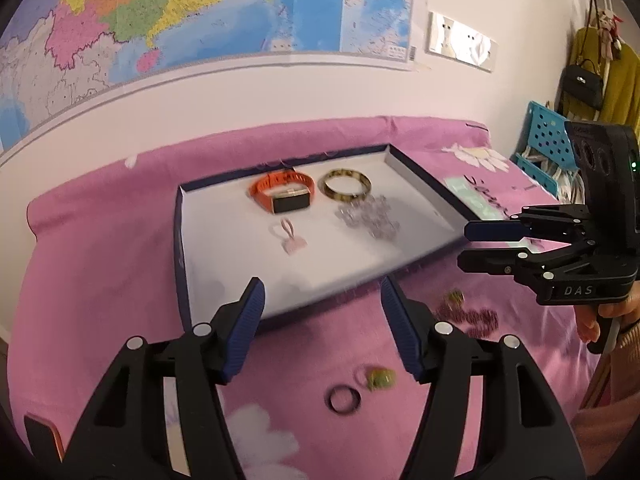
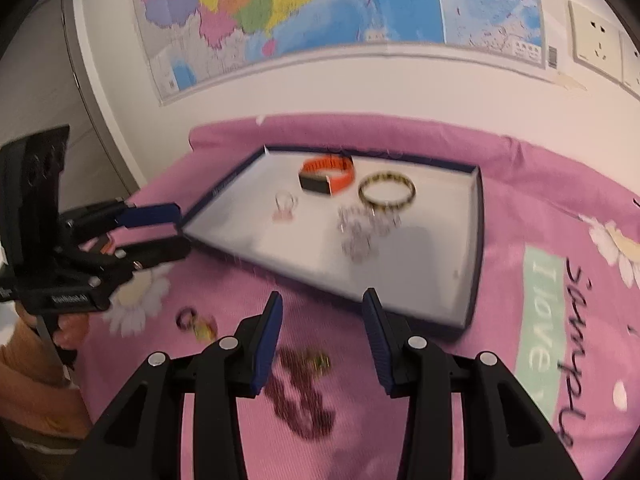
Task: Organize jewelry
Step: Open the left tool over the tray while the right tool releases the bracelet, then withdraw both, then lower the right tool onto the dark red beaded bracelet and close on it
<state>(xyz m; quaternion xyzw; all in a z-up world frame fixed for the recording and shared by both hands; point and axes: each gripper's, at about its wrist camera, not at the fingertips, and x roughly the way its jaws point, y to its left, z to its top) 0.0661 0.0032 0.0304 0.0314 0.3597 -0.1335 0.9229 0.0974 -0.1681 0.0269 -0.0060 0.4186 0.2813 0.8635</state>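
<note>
A white tray with a dark blue rim (image 1: 224,256) (image 2: 474,240) lies on the pink cloth. In it are an orange watch (image 1: 282,192) (image 2: 326,176), a yellow-brown bangle (image 1: 346,185) (image 2: 386,192), a clear bead bracelet (image 1: 370,216) (image 2: 360,232) and a small pink ring with a tag (image 1: 288,236) (image 2: 285,204). On the cloth in front lie a black ring (image 1: 343,399) (image 2: 186,318), a gold-green piece (image 1: 378,378) (image 2: 204,330), a dark red bead bracelet (image 1: 474,318) (image 2: 304,400) and a gold piece (image 1: 454,298) (image 2: 318,362). My left gripper (image 1: 322,328) (image 2: 164,232) is open and empty above the black ring. My right gripper (image 2: 322,340) (image 1: 476,246) is open and empty above the red bracelet.
A map (image 1: 180,12) hangs on the wall behind. A blue perforated basket (image 1: 540,140) stands at the far right of the cloth, with bags and clothes hanging behind it. A door (image 2: 52,92) is at the left.
</note>
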